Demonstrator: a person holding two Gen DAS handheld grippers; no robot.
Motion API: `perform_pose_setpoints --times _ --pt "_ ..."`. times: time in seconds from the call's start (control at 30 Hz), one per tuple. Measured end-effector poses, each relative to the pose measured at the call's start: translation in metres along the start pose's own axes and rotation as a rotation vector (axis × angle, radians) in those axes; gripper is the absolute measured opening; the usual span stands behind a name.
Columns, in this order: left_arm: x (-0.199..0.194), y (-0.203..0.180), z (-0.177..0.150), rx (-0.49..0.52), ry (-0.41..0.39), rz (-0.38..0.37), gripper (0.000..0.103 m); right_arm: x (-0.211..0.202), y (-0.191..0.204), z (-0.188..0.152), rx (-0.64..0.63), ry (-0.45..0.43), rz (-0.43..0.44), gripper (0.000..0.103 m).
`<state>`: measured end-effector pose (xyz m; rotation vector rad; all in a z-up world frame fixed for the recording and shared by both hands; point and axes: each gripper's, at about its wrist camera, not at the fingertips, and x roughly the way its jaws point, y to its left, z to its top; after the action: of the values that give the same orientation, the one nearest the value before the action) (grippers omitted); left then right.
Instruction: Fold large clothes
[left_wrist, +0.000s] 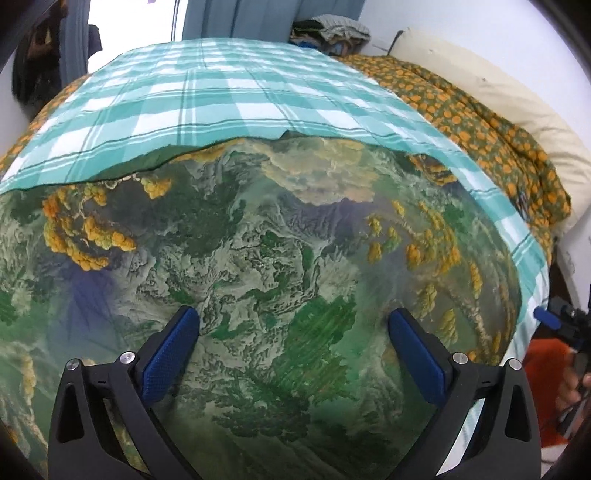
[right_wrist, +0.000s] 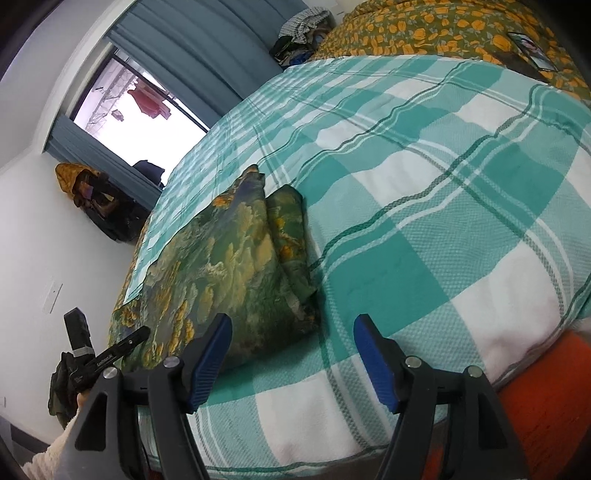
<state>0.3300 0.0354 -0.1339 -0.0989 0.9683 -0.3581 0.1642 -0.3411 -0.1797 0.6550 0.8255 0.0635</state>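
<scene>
A green garment with a yellow and grey landscape print (left_wrist: 266, 266) lies folded on a teal and white checked bedspread (left_wrist: 221, 96). My left gripper (left_wrist: 293, 321) is open just above it, with nothing between its blue pads. In the right wrist view the folded garment (right_wrist: 229, 266) sits as a thick stack near the bed's left edge. My right gripper (right_wrist: 291, 328) is open and empty over the bedspread (right_wrist: 443, 203), just right of the stack. The left gripper (right_wrist: 125, 345) shows at the lower left there.
An orange-flowered quilt (left_wrist: 480, 122) lies bunched along the bed's far side by a cream pillow (left_wrist: 517, 103). A pile of clothes (left_wrist: 328, 31) sits at the bed's far end. A phone (right_wrist: 532, 51) lies on the quilt. An orange cloth (right_wrist: 546, 398) is at the bed's near corner.
</scene>
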Motion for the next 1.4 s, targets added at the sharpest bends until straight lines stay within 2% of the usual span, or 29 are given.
perform_pose_setpoints --times 0.2,0.27,0.37,0.5,0.6,0.67,0.83,0.87,0.9,0.93,1.03,1.13,1.2,1.33,1.4 --pt "-0.025 -0.001 0.007 -0.05 -0.084 -0.059 0.101 0.0 -0.001 -0.003 0.096 0.009 0.064 0.072" --pt "-0.017 -0.006 0.005 -0.027 -0.065 -0.056 0.101 0.003 -0.001 -0.006 0.131 0.02 0.089 0.076" --pt "0.006 -0.01 -0.005 0.014 -0.011 -0.024 0.102 0.02 0.004 -0.014 0.174 0.077 0.137 0.077" --pt "0.014 -0.007 -0.009 0.02 -0.011 -0.026 0.102 0.054 0.015 -0.018 0.213 0.15 0.162 0.077" --pt "0.014 -0.006 -0.008 0.018 0.007 -0.034 0.102 0.084 0.023 -0.018 0.234 0.196 0.118 0.077" --pt "0.014 -0.006 -0.009 0.026 0.012 -0.035 0.102 0.096 0.024 -0.018 0.278 0.183 0.121 0.077" --pt "0.018 -0.005 -0.012 0.031 0.014 -0.031 0.102 0.11 0.011 -0.017 0.452 0.068 0.154 0.079" --pt "0.019 -0.005 -0.012 0.035 0.015 -0.027 0.102 0.112 0.01 -0.017 0.458 0.055 0.158 0.073" --pt "0.019 -0.006 -0.011 0.039 0.017 -0.023 0.102 0.112 0.011 -0.017 0.444 0.05 0.151 0.065" --pt "0.019 -0.007 -0.011 0.043 0.02 -0.02 0.102 0.112 0.014 -0.016 0.411 0.046 0.146 0.049" --pt "0.014 -0.009 -0.01 0.053 0.025 -0.012 0.102 0.102 0.026 -0.012 0.31 0.023 0.144 0.034" --pt "-0.004 -0.01 -0.002 0.028 0.045 -0.014 0.097 0.085 0.053 -0.005 0.157 -0.018 0.132 0.029" --pt "-0.023 -0.007 0.008 0.001 0.038 -0.051 0.092 0.073 0.075 -0.003 0.042 -0.051 0.126 0.029" --pt "-0.076 -0.015 0.045 0.017 -0.03 -0.09 0.093 0.051 0.114 -0.007 -0.169 -0.114 0.094 0.028" --pt "-0.093 -0.024 0.063 0.034 -0.035 -0.129 0.097 0.039 0.138 -0.012 -0.295 -0.15 0.069 0.028"
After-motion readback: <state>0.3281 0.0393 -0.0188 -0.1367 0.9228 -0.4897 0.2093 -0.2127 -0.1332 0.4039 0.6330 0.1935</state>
